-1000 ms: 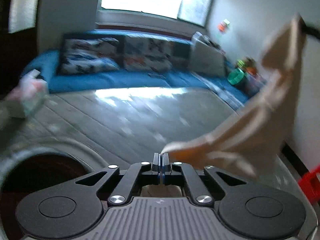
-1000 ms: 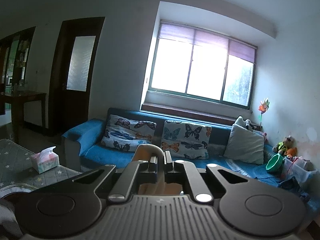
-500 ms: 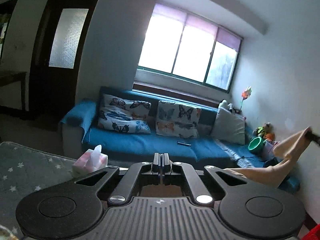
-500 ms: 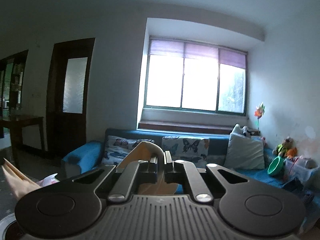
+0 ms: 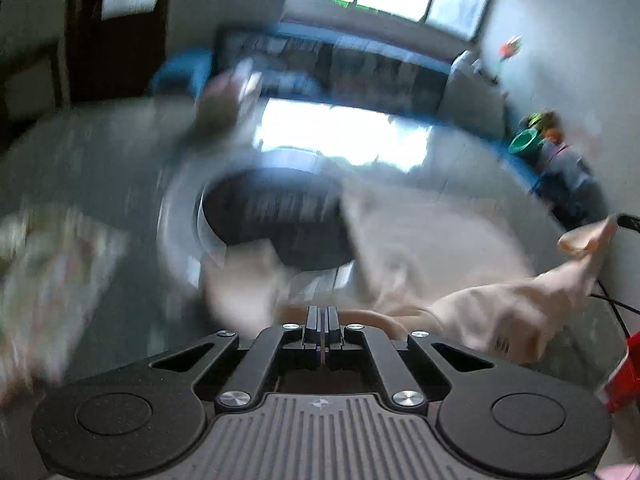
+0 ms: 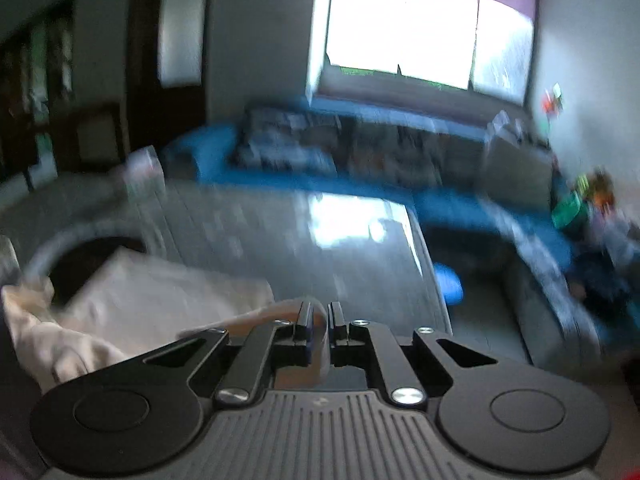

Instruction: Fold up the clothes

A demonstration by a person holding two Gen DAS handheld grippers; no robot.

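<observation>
Both tools were clamped on one beige garment [image 5: 500, 312]. In the left wrist view the left tool [image 5: 321, 322] had its jaws pressed together with what looked like a thin edge of cloth pinched between them, though blur made that hard to confirm. The right tool [image 6: 319, 320] held a fold of the same fabric [image 6: 160, 300], its jaws nearly shut around it.

Between the two grips the garment hung loosely, part of it draped low over the grey table [image 5: 100, 168] and partly across a dark round opening [image 5: 272, 216] set in the top. Its far corner rose toward the right edge of the left view, where a dark tip [image 5: 628, 222], probably the other tool, showed.

As for progress, no crease or tidy fold could be seen; the cloth was bunched and airborne, so the work looked to be at an early stage, with the garment being spread out. Laying it flat and making every fold appeared to remain. A patterned item [image 5: 52, 280] lay blurred at the table's left.
</observation>
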